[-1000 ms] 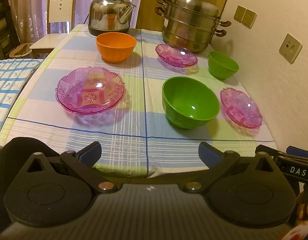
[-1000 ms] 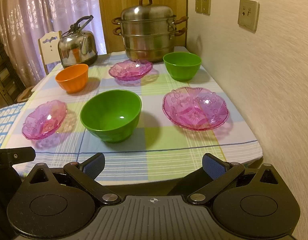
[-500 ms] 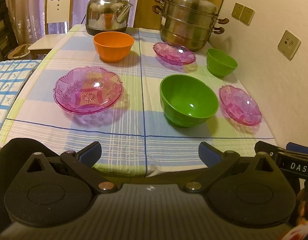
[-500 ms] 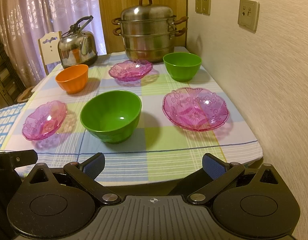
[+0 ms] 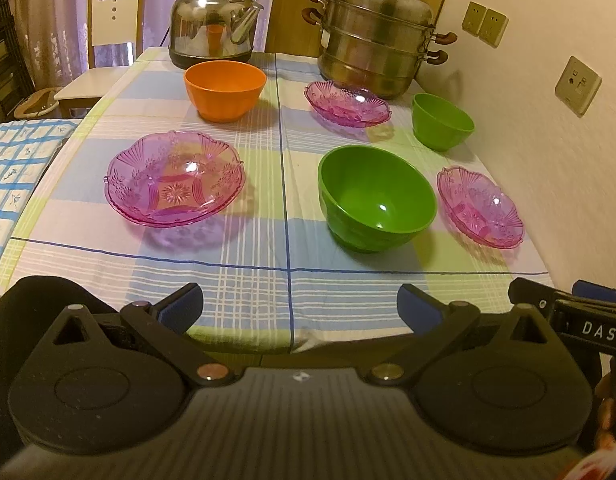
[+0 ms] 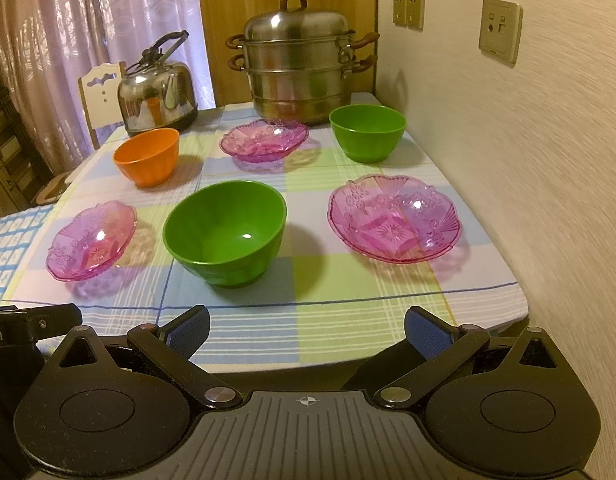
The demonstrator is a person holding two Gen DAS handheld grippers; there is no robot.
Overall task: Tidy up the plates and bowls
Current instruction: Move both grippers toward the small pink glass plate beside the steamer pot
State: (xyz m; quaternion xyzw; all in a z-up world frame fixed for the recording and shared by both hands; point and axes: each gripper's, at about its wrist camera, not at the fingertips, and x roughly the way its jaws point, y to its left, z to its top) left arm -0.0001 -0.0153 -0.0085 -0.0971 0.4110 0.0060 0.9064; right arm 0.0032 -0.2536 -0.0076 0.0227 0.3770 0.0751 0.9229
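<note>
On the checked tablecloth (image 5: pixel 260 248) stand three pink glass plates: one at the near left (image 5: pixel 175 178) (image 6: pixel 91 240), one at the near right (image 5: pixel 480 206) (image 6: pixel 394 218), one at the back (image 5: pixel 347 103) (image 6: pixel 265 141). A large green bowl (image 5: pixel 376 197) (image 6: pixel 226 232) sits in the near middle, a small green bowl (image 5: pixel 442 121) (image 6: pixel 367 132) at the back right, an orange bowl (image 5: pixel 225 90) (image 6: pixel 147 157) at the back left. My left gripper (image 5: pixel 300 308) and right gripper (image 6: pixel 307 330) are both open and empty, held before the table's near edge.
A steel kettle (image 5: pixel 214 32) (image 6: pixel 158 90) and a stacked steel steamer pot (image 5: pixel 378 36) (image 6: pixel 300 64) stand at the table's far end. A wall (image 6: pixel 528 140) runs along the right side. A white chair (image 5: pixel 108 40) stands at the far left.
The left wrist view has shifted slightly, so the table's objects sit a little differently in frame. Both grippers stay open. No dish has moved.
</note>
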